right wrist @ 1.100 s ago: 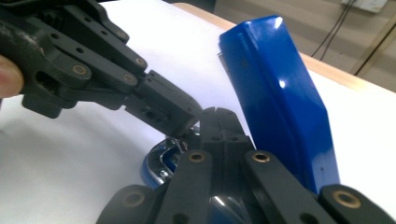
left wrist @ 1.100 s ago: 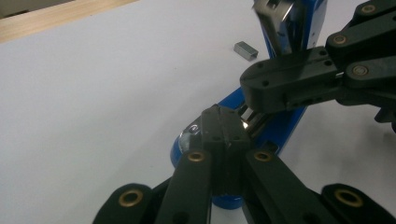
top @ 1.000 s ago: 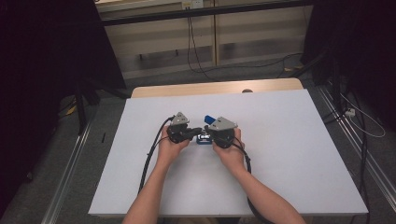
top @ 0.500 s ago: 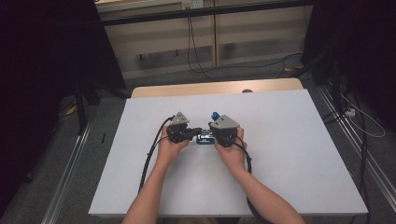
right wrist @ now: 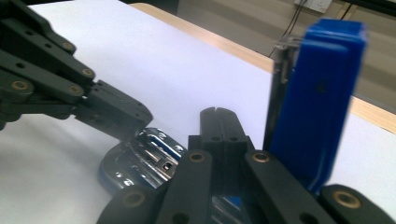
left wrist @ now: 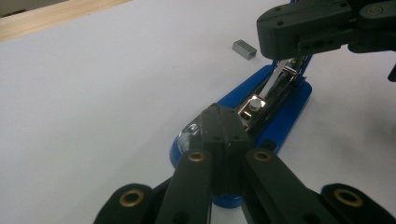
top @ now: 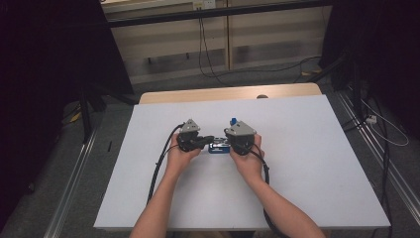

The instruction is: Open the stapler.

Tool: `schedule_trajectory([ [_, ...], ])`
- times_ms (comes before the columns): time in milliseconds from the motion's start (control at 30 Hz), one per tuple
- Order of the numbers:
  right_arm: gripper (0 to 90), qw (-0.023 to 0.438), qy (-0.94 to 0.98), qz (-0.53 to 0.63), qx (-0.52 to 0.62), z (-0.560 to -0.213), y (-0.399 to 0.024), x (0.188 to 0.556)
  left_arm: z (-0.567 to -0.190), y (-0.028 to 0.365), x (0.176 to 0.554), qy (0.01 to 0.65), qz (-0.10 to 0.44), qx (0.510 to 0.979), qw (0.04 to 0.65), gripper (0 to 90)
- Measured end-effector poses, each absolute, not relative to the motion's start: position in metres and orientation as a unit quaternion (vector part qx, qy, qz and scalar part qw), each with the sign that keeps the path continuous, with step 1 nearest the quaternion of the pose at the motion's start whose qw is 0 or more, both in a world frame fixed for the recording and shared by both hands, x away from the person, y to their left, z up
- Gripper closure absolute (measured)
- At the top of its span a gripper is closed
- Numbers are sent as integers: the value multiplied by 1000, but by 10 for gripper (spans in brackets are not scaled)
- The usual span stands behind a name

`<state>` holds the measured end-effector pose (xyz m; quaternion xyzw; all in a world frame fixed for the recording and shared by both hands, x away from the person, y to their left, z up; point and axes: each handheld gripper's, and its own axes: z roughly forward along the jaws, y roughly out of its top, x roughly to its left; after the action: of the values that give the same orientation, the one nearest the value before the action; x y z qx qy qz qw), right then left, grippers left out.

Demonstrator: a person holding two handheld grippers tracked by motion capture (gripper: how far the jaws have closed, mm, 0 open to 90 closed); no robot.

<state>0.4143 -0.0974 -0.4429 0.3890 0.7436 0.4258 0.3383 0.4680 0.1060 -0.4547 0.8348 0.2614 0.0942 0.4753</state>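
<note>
**Desk:** What sits at the centre of the frame?

**Photographer:** A blue stapler (top: 218, 147), lying open on the white table (top: 307, 148) a little left of the middle, between the two grippers. Its plastic base (left wrist: 280, 116) rests flat with the shiny metal staple channel (left wrist: 261, 109) exposed, and its blue lid (right wrist: 317, 107) stands swung up almost upright, a thin metal strip along one edge.

**Desk:** And the tongs?

**Photographer:** Both pairs are pressed together, nothing pinched between them. The left gripper (left wrist: 223, 122) has its closed black tip over the rounded front end of the base (whether it presses down on the metal I cannot tell). The right gripper (right wrist: 218, 122) points its closed tip down along the channel, just beside the raised lid.

**Desk:** The hands?

**Photographer:** From above, the left hand (top: 182, 157) and the right hand (top: 247, 161) come in from the near edge, forearms angling inward, the grippers turned to face each other across the stapler. Each carries a grey three-cornered plate on top; black cables trail back along the arms.

**Desk:** Anything else on the surface?

**Photographer:** A small silvery block of staples (left wrist: 244, 48), lying near the stapler's hinge end, apart from it. The table is matt and smooth, with a pale wooden strip (top: 228, 93) along its far edge.
</note>
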Motion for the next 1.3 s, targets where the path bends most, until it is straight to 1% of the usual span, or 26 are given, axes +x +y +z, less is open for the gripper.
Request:
schedule_trajectory([
  [233, 900, 346, 742, 419, 392, -441, -105, 413, -455, 106, 468, 262, 95, 835, 475, 900],
  [600, 900, 345, 739, 419, 400, -441, -110, 412, -455, 107, 468, 264, 92, 834, 476, 900],
  [800, 900, 351, 733, 413, 411, -443, -123, 410, -455, 107, 468, 265, 90, 834, 476, 900],
  [867, 900, 343, 724, 421, 425, -443, -132, 410, -455, 107, 468, 265, 89, 833, 477, 900],
  [1067, 900, 349, 726, 417, 421, -442, -137, 409, -456, 107, 468, 269, 86, 831, 479, 900],
  [1167, 900, 353, 722, 413, 428, -447, -145, 410, -455, 108, 468, 269, 85, 832, 478, 900],
  [1233, 900, 348, 716, 411, 444, -454, -158, 410, -455, 108, 468, 268, 85, 832, 479, 900],
  [1300, 900, 347, 716, 411, 446, -457, -161, 410, -455, 108, 468, 268, 85, 832, 478, 900],
])
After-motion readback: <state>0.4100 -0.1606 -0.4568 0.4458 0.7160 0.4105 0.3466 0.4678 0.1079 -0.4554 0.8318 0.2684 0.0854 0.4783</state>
